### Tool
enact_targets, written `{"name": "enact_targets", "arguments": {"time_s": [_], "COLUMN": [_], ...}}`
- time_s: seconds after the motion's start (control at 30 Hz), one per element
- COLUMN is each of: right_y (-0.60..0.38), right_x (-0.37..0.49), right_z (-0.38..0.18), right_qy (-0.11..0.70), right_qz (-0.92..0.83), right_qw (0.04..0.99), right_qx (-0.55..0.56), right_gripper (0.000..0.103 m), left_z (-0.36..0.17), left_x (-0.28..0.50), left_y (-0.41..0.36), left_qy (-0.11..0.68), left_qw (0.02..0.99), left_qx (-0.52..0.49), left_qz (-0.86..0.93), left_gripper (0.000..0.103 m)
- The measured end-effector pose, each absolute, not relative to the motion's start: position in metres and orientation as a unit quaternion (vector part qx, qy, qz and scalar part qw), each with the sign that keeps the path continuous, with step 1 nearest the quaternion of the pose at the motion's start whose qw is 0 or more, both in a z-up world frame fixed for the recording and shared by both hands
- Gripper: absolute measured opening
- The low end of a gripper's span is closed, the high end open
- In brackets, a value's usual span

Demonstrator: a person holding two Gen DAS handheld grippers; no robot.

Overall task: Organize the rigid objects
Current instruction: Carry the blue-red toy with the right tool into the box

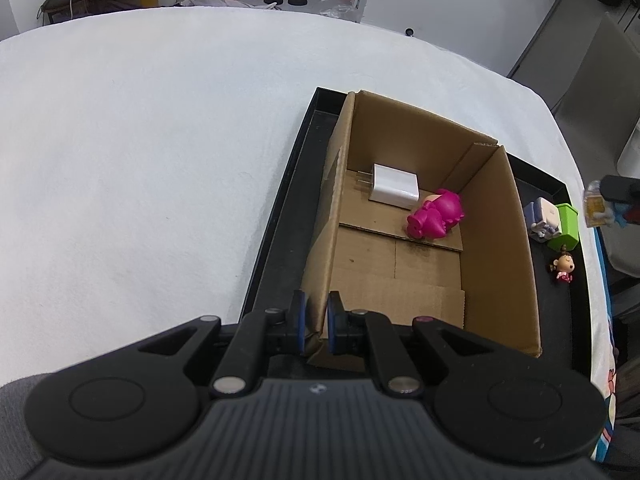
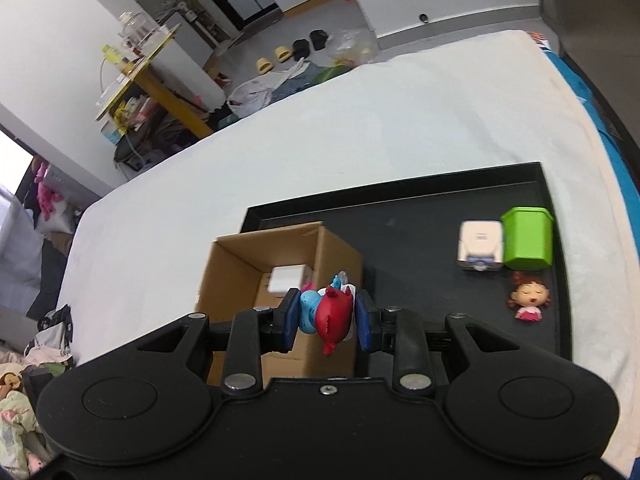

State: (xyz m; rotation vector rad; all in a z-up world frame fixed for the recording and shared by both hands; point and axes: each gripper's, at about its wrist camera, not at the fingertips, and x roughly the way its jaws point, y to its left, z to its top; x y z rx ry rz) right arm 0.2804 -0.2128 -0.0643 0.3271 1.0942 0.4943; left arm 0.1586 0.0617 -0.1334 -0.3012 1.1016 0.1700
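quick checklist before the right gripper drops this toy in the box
1. Right gripper clamped on the red and blue toy: ok.
2. Left gripper pinching the cardboard box wall to steady it: ok.
3. Box top open: ok.
4. Free floor space beside the white charger and pink figure: ok.
5. Toy directly above the opening: cannot tell.
6. Box sits inside the black tray: ok.

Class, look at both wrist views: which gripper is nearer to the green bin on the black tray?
Right. The right gripper, holding a red-and-blue toy, hovers beside the green bin; the left gripper clamps the cardboard box's near wall, across the box.
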Motion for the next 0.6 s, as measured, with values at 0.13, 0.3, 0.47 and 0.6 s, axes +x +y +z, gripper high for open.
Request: {"name": "enact_targets", "arguments": {"time_s": [0.13,0.3,0.47,0.6], "right_y": [-0.194,-0.165,-0.135,-0.118], "right_x": [0.280,0.280,0.280,0.280], "right_z": [-0.064,-0.064,-0.065,-0.069], "right_qy": [0.517,0.523,0.530,0.540], "right_qz": [0.244,0.263,0.278,0.281], "right_qw": [0.807,0.799,0.791,0.785], "right_qx": [0.149,0.140,0.126,0.115], "right_gripper": [0.029,0.029,0.029,0.029], "left_z": [-0.133,-0.133,-0.133,-0.134], "left_x": [0.157,0.156,0.155,0.156], "left_y": [0.063,0.061,0.059,0.059], "left_qy": [0.518,0.518,0.518,0.518], "left_qw": [0.839,0.838,0.837,0.836], "left_qx": [-0.148,-0.157,-0.165,-0.170], "left_qz": [0.080,0.071,0.063,0.057], "left_gripper": [0.010,0.010,0.010,0.011]}}
